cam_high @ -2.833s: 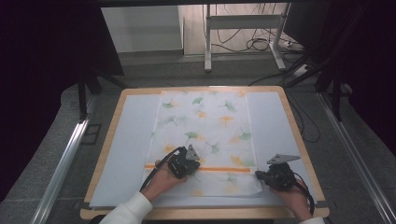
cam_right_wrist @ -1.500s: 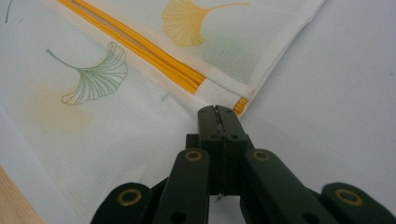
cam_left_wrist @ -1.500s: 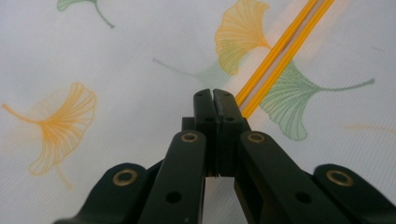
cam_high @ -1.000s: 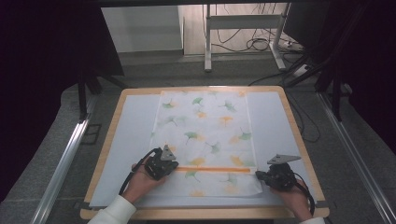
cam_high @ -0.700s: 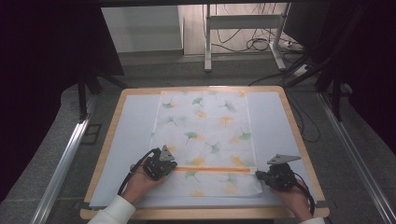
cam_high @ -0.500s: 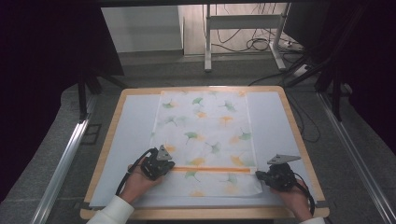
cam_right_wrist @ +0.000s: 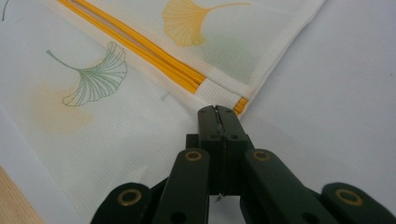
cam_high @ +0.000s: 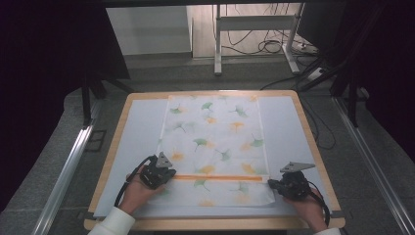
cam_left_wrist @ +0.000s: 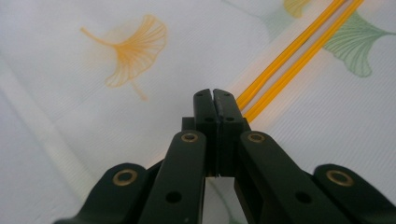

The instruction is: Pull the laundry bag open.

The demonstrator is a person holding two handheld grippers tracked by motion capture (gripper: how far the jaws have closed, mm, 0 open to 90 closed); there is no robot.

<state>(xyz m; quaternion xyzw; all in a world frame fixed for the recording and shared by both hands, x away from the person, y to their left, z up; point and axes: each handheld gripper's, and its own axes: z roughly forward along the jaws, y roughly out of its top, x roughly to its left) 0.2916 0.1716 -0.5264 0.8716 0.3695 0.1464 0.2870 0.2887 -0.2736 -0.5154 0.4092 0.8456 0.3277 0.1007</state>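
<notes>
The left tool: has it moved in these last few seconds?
Yes. The left tool slid leftward along the orange stripe, from over the cloth to its left edge.

A white cloth [cam_high: 215, 142] printed with green and orange ginkgo leaves lies flat down the table's [cam_high: 112, 152] middle, reaching its far edge. An orange double stripe [cam_high: 220, 177] crosses it near the near edge.

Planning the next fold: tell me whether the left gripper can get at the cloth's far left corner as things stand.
Probably yes. The left gripper sits shut at the cloth's left edge, and nothing lies between it and the far left corner, though that means a long forward stretch.
</notes>
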